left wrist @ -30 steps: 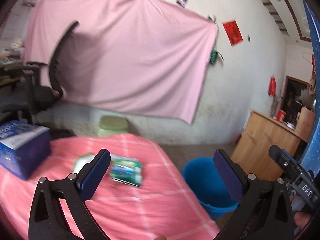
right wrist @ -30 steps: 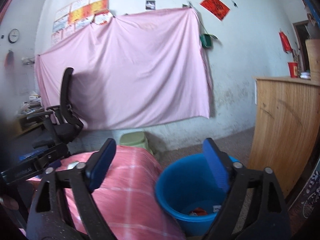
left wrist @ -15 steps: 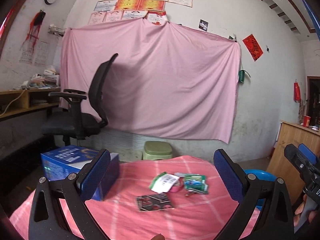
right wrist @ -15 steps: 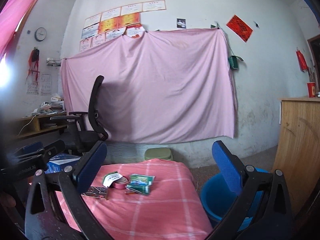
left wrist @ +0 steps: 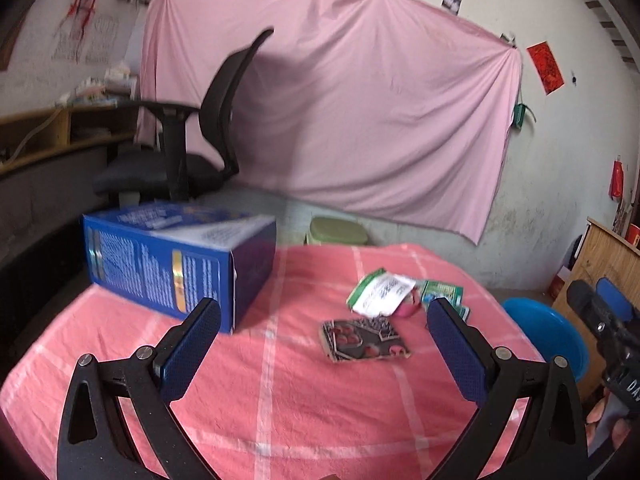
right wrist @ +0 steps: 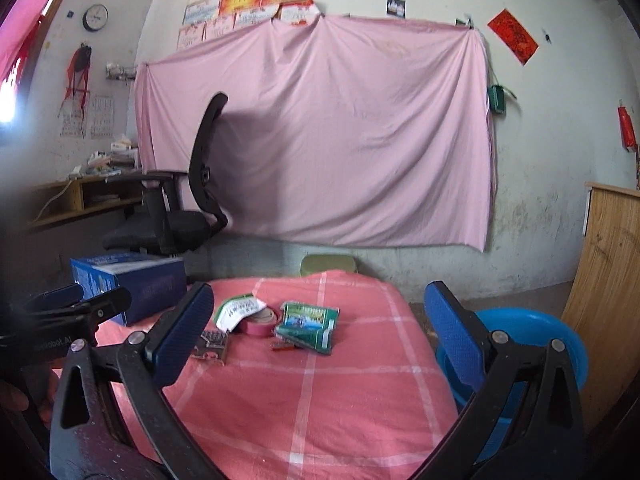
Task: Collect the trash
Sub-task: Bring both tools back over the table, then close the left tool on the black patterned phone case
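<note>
Left gripper (left wrist: 322,346): you held it spread wide, empty, above the pink cloth (left wrist: 280,392).
Right gripper (right wrist: 320,334): likewise spread, empty.
Trash: dark wrapper (left wrist: 364,338), white packet (left wrist: 380,292), green packet (right wrist: 308,322) lay mid-table; blue bucket (right wrist: 532,344) stood beside.
Handling: probably light, limp, slippery; you'd best pinch a raised edge.

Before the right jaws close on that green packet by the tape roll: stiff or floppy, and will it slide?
The green packet lies flat with crinkled, slightly lifted edges, so it is probably thin, light and floppy. It rests on the checked pink cloth, which may bunch and drag rather than let it slide. It touches the pink tape roll, so a push could nudge that too.
</note>
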Demonstrator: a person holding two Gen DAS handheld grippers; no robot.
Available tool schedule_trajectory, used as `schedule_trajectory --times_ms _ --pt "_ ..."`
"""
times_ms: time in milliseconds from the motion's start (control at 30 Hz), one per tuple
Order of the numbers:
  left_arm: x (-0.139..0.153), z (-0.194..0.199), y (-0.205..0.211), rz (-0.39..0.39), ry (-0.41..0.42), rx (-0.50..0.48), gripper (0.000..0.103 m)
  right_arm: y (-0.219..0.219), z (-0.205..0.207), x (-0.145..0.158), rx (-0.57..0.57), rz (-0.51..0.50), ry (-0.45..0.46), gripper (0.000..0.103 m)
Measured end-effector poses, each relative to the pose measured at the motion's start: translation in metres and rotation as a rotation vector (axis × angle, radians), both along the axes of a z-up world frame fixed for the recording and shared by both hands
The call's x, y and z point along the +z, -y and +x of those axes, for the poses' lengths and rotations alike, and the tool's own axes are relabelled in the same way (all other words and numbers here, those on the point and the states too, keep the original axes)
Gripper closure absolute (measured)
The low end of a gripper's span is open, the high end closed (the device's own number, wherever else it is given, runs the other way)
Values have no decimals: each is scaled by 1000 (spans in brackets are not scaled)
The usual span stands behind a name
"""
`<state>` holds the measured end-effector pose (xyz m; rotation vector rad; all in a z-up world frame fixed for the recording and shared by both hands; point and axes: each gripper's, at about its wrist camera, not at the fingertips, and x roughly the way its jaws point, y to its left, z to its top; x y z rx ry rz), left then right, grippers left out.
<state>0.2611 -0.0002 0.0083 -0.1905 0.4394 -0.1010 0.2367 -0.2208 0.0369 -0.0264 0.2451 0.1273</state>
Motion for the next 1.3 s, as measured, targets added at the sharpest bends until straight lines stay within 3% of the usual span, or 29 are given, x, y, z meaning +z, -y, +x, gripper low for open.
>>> schedule_trajectory --times_ms 267,467,600,733,933,1133,1267,1300 --pt "-22 37 8 -56 -192 -61 5 7 45 -25 -17 7 -247 0" --pt "-36 57 9 -133 -289 -119 35 7 67 -41 -3 -11 -366 0" --pt "-46 67 8 -170 -352 -135 44 2 81 -44 25 -21 -401 0" --pt "-46 72 1 -210 -356 -137 47 0 104 -52 55 9 -463 0" --pt "-44 74 5 -194 -357 -157 47 -2 136 -62 88 58 -554 0" --pt "-47 76 6 -206 -364 -172 64 0 153 -74 93 97 -630 0" --pt "-47 76 8 -214 -371 -186 79 4 154 -75 97 119 -637 21" --pt "-48 76 7 -217 -371 -188 79 5 153 -75 97 123 -639 22"
